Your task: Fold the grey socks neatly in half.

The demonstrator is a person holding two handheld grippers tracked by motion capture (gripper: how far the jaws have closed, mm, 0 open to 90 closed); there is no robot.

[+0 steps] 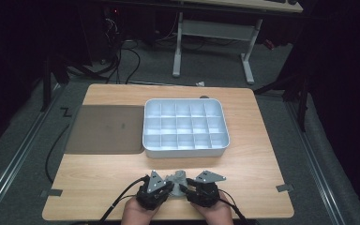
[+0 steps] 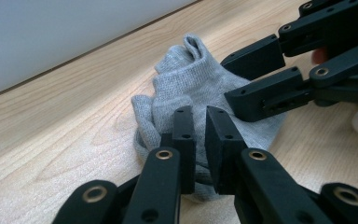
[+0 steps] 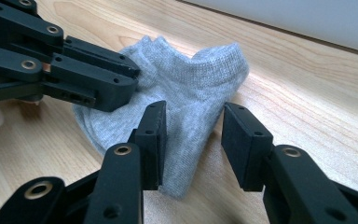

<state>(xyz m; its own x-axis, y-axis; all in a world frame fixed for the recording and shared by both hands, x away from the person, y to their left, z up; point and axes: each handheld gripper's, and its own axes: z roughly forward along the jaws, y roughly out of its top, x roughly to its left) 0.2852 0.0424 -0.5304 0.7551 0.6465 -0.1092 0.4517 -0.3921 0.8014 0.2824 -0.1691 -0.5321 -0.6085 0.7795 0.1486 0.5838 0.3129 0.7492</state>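
A small grey ankle sock [image 1: 177, 178] lies bunched on the wooden table near its front edge, between my two grippers. My left gripper [image 2: 199, 135] has its jaws drawn almost together, pinching a fold of the sock [image 2: 186, 79]; the right gripper view shows that left gripper [image 3: 133, 79] biting the sock's edge. My right gripper [image 3: 193, 140] stands open, its jaws on either side of the sock's narrow end [image 3: 196, 79] without squeezing it. From the left gripper view, the right gripper [image 2: 235, 77] reaches in over the sock from the right.
A grey plastic tray [image 1: 185, 152] with several empty compartments sits at the table's middle. A dark flat mat [image 1: 105, 129] lies to its left. Both hands rest at the front edge [image 1: 168, 218]. A white desk frame [image 1: 213, 33] stands beyond the table.
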